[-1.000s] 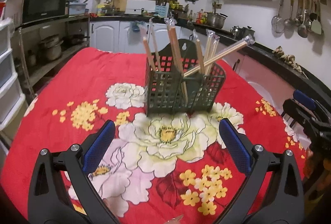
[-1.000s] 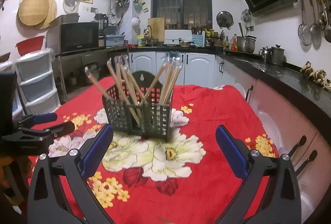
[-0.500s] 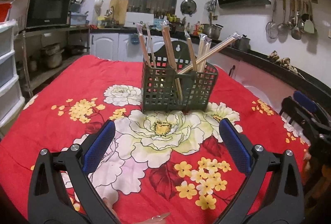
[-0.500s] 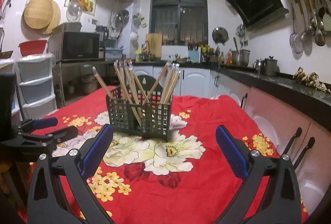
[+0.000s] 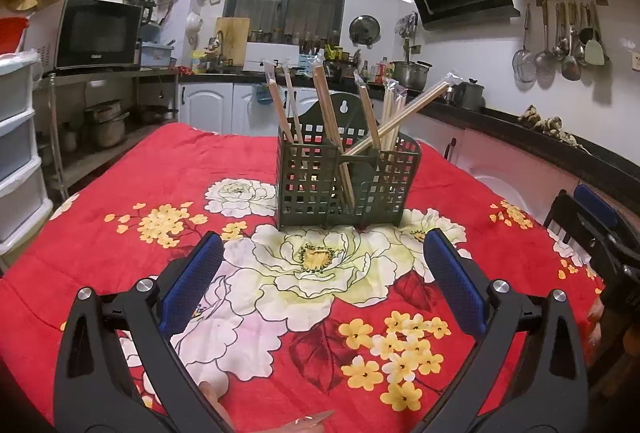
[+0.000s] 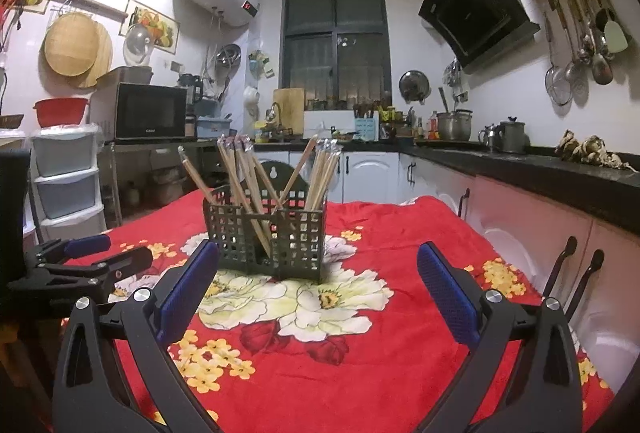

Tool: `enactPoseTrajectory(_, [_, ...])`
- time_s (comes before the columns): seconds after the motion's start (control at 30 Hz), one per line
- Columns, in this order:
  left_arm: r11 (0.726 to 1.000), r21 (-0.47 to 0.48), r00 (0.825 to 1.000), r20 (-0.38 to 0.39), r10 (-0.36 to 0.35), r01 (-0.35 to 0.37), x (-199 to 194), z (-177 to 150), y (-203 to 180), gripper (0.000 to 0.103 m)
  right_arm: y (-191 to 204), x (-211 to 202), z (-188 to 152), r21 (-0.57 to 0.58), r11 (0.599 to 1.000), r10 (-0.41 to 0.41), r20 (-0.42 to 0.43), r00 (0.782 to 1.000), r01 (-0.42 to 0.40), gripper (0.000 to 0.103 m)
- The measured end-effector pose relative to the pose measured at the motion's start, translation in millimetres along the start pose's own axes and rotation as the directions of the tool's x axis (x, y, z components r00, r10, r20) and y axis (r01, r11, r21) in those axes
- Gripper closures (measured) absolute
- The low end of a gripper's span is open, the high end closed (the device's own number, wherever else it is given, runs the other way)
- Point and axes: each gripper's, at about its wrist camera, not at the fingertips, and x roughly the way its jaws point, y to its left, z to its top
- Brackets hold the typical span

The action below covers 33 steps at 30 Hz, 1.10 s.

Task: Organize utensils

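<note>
Holding both grippers, left (image 5: 324, 285) and right (image 6: 318, 285), released and empty near the table's (image 5: 120, 233) front edge; chopsticks (image 5: 328, 121) all sit in the caddy (image 5: 344, 185) mid-table, so nothing left to grab.

Utensil caddy (image 5: 347, 185): matt dark-green plastic lattice. Chopsticks (image 5: 326, 121) inside caddy: pale wood, clear glossy wrappers. Tablecloth (image 5: 160, 169) beneath caddy: soft red floral cloth, matt.
</note>
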Motion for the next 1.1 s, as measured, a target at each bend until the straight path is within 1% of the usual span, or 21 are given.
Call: enactPoseTrajectory(1.1, [1.0, -0.001, 1.0, 0.001, 0.0, 0.0, 0.4, -0.6, -0.3, 0.01, 0.1, -3.4, -3.1, 0.006, 1.0, -0.009, 0.003, 1.0, 0.009, 0.006])
